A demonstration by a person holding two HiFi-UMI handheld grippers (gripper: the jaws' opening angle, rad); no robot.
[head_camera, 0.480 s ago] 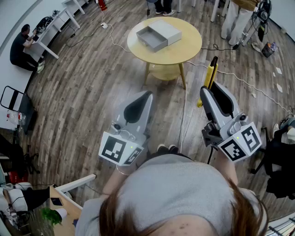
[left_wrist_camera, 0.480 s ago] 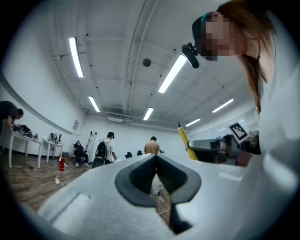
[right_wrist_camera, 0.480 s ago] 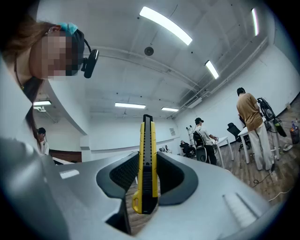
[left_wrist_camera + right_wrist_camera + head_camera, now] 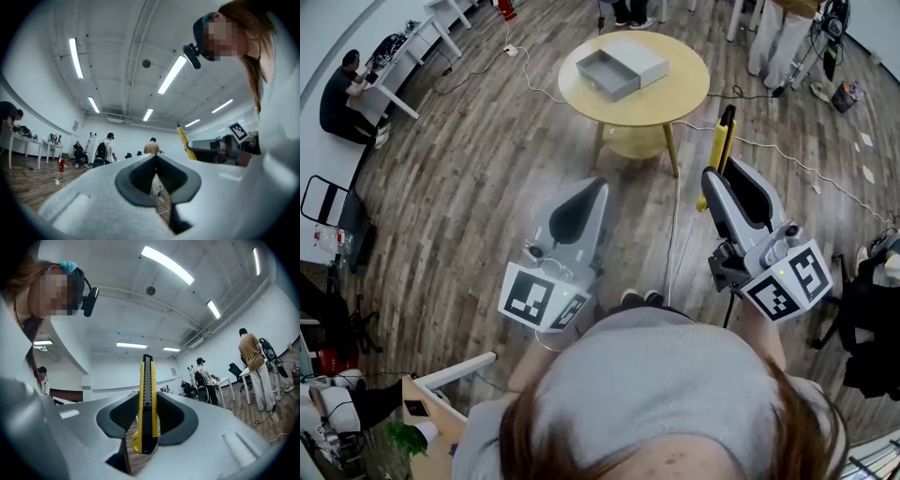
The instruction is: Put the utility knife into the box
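Observation:
A grey open box [image 4: 605, 75] with its white sleeve beside it lies on a round yellow table [image 4: 680, 94], far ahead of both grippers. My right gripper [image 4: 718, 180] is shut on a yellow utility knife [image 4: 721, 150], which sticks out past the jaws toward the table. In the right gripper view the knife [image 4: 146, 376] stands upright, clamped between the dark pads [image 4: 123, 416] of the gripper [image 4: 147, 397]. My left gripper [image 4: 586, 199] is held over the wooden floor. Its jaws meet at the tips [image 4: 156, 157] with nothing between them.
A white cable [image 4: 675, 225] runs along the floor under my grippers to the table. A person sits at a white desk [image 4: 394, 80] at far left. Other people stand beyond the table [image 4: 778, 37]. A black chair [image 4: 333, 220] stands at left.
Both grippers have edged slightly toward the table in the head view. The knife stays clamped in the right gripper and the left gripper stays shut.

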